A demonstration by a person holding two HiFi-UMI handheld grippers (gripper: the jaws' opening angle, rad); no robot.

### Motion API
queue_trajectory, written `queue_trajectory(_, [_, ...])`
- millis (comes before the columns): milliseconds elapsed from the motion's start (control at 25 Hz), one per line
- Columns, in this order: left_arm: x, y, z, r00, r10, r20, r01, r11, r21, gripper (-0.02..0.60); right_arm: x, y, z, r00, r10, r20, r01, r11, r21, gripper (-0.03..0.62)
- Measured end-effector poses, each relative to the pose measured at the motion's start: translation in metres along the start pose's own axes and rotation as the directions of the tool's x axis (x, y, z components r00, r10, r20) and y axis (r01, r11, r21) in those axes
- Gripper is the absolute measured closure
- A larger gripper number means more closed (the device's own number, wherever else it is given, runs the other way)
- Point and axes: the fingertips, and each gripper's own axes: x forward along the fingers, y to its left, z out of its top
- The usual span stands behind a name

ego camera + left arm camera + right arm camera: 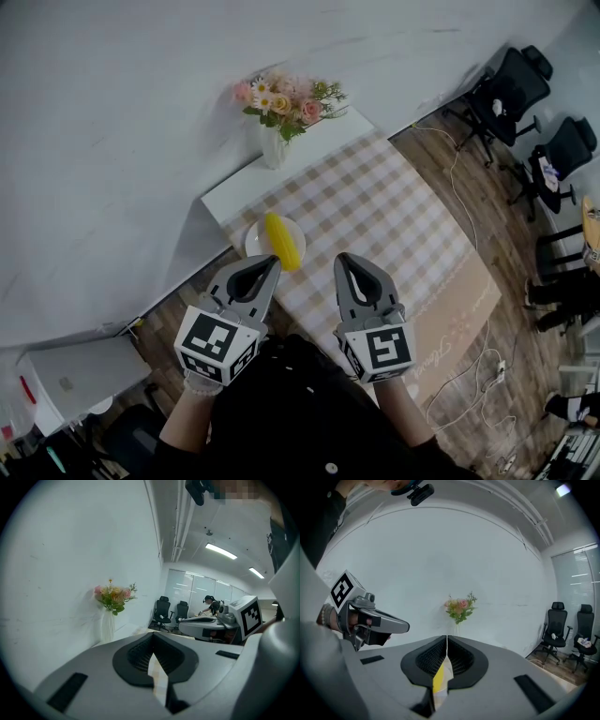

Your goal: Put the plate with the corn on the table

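Observation:
A white plate (254,240) lies on the checked tablecloth (394,216) near the table's left front corner, with a yellow corn cob (284,242) across it. My left gripper (272,263) hovers just in front of the plate, jaws shut and empty. My right gripper (345,259) is held beside it to the right, also shut with nothing in it. In the right gripper view the corn (438,678) and plate show through the slit below the shut jaws (447,641). In the left gripper view, only a strip of cloth shows past the shut jaws (153,637).
A vase of pink and yellow flowers (284,108) stands at the table's back left corner against the white wall. Office chairs (511,89) and cables (469,375) lie on the wooden floor to the right. A person works at a far desk (211,605).

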Motion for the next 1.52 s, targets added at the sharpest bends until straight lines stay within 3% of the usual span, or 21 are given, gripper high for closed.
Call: queue_trajectory(1520, [0.01, 0.004, 0.0, 1.0, -0.01, -0.013, 0.01, 1.0, 0.028, 0.568, 0.011, -0.002, 0.0, 1.0, 0.002, -0.007, -0.002, 1.0, -0.011, 0.553])
